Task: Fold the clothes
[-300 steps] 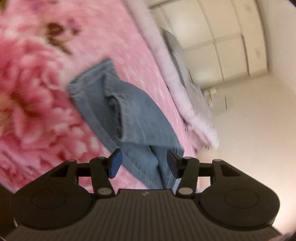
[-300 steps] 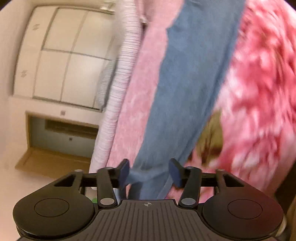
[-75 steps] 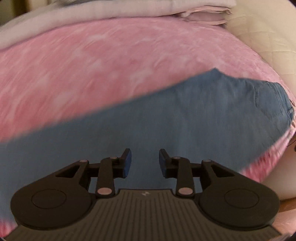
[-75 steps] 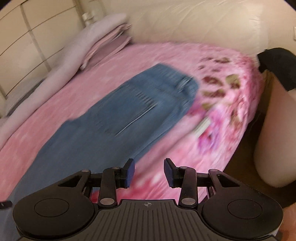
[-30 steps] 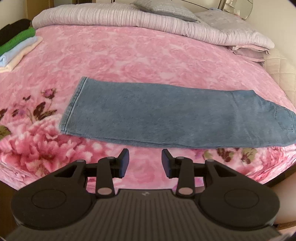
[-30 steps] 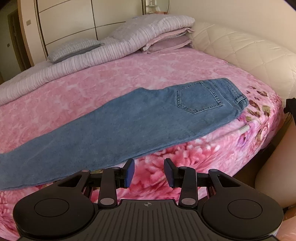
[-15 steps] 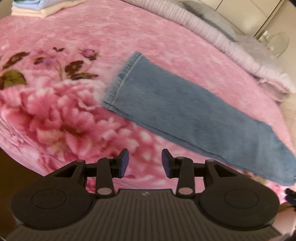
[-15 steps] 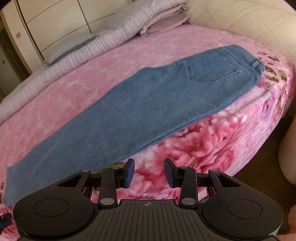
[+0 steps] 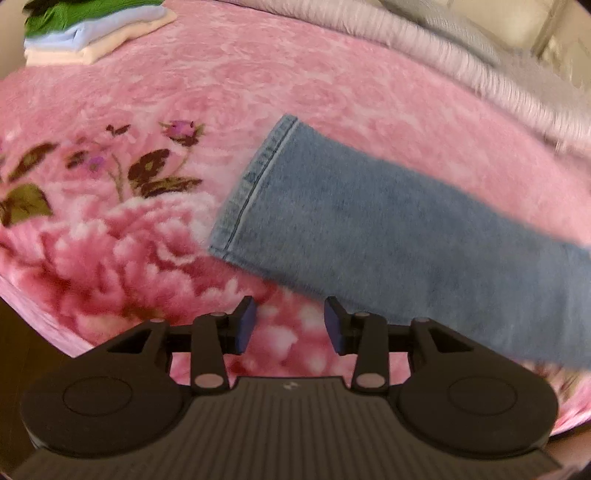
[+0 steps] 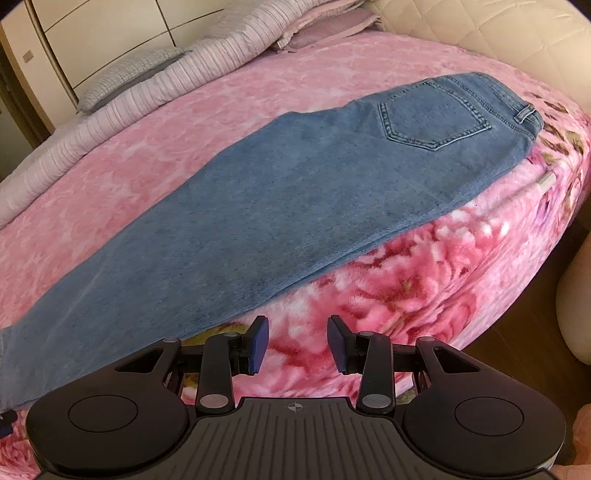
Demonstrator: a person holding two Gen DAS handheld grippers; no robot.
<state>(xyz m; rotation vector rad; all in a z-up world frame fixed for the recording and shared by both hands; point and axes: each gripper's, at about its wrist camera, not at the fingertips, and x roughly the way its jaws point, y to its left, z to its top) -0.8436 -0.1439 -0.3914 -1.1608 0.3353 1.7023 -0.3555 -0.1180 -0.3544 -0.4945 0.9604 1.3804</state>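
Note:
Blue jeans (image 10: 288,206) lie flat along the front edge of the pink flowered bed, folded lengthwise, back pocket (image 10: 432,118) up. In the left wrist view the leg hem (image 9: 258,184) shows, with the trouser leg (image 9: 406,236) running off to the right. My left gripper (image 9: 289,323) hovers over the blanket just short of the leg's near edge; its jaws are opening and nothing is between them. My right gripper (image 10: 295,341) stands open over the blanket's front edge, below the thigh part of the jeans, holding nothing.
A stack of folded clothes (image 9: 92,33), green, light blue and cream, sits at the far left of the bed. A striped quilt (image 10: 147,92) and pillows lie along the back. A padded cream headboard (image 10: 498,44) curves at the right. Dark floor (image 10: 517,332) lies below the bed edge.
Both grippers have come down closer to the bed. The left view has swung toward the hem end of the jeans and its jaws stand a little wider. The right jaws keep their gap.

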